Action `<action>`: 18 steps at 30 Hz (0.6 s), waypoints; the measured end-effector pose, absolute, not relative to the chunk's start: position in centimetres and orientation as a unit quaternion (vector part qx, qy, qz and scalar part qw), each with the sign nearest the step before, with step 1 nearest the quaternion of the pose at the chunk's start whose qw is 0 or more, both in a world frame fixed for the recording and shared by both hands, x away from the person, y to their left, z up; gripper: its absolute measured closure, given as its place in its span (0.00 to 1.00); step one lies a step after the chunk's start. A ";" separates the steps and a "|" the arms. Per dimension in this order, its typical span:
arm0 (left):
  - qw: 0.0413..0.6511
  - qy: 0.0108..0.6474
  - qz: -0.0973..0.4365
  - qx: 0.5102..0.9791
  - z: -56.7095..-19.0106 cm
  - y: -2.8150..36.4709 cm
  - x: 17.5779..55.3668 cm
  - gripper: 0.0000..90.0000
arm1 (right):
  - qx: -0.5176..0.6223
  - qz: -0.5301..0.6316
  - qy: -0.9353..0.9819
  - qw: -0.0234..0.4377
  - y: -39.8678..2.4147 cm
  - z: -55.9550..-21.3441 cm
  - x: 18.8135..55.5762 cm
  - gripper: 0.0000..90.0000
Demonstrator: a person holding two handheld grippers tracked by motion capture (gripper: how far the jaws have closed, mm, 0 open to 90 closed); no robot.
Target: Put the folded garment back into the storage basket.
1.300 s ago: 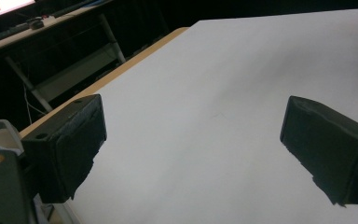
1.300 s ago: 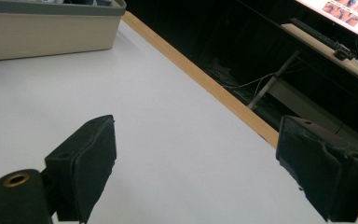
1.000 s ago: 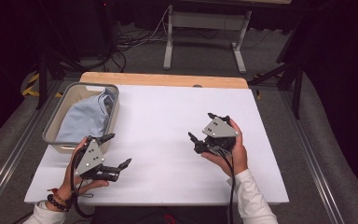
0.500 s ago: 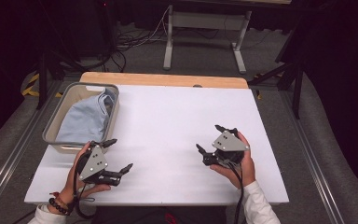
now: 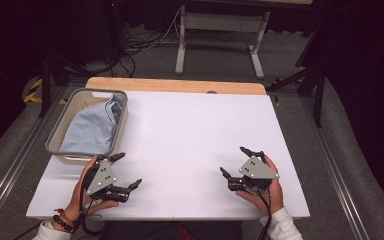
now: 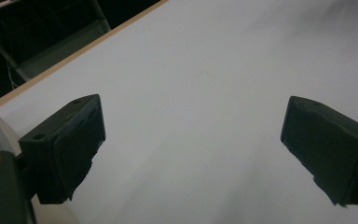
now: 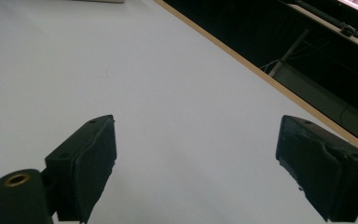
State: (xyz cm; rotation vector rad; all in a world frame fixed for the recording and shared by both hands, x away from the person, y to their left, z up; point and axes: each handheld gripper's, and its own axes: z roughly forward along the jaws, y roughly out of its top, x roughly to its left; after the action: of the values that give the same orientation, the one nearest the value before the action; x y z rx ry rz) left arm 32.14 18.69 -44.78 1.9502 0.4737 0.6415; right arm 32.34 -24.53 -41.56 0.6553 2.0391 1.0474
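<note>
A grey basket (image 5: 64,123) stands at the table's left edge with a light blue cloth (image 5: 90,129) folded inside it. My left gripper (image 5: 128,170) is held low over the near-left part of the white table (image 5: 195,135), just in front of the basket, its jaws wide open and empty. In the left gripper view its two black pads (image 6: 67,147) are far apart over bare white surface. My right gripper (image 5: 234,161) hovers near the front right, open too, with nothing between its pads (image 7: 86,165) in the right gripper view.
A wooden strip (image 5: 175,85) runs along the table's far edge. Beyond it are a metal stand (image 5: 220,30) and cables on the floor. Metal rails (image 5: 10,165) flank the table on both sides.
Both hands have drawn back toward the table's near edge. The right gripper moved right and closer to me; the left shifted slightly right. Both stay open.
</note>
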 end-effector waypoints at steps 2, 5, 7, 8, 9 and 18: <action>0.491 0.197 0.263 0.807 -45.0 18.7 32.1 0.08 | 0.259 0.410 0.793 0.368 -24.9 -42.0 32.2 0.15; 0.488 0.199 0.258 0.810 -45.4 18.9 32.0 0.08 | 0.264 0.409 0.791 0.370 -25.5 -42.7 31.9 0.15; 0.487 0.200 0.257 0.810 -45.5 19.0 32.0 0.07 | 0.264 0.412 0.789 0.371 -25.8 -43.1 31.7 0.14; 0.487 0.202 0.257 0.810 -45.5 19.1 32.0 0.07 | 0.267 0.417 0.788 0.367 -25.9 -43.4 31.6 0.14; 0.486 0.202 0.257 0.810 -45.5 19.1 32.1 0.07 | 0.269 0.415 0.788 0.366 -26.0 -43.6 31.5 0.13; 0.481 0.208 0.257 0.812 -45.8 19.2 32.3 0.06 | 0.276 0.409 0.793 0.357 -26.5 -45.7 30.6 0.12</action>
State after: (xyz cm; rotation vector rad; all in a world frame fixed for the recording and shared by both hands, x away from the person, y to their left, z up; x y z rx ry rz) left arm 32.26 19.19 -45.76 1.9802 0.5063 0.6272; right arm 30.57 -26.47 -45.70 0.7129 2.0470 1.0569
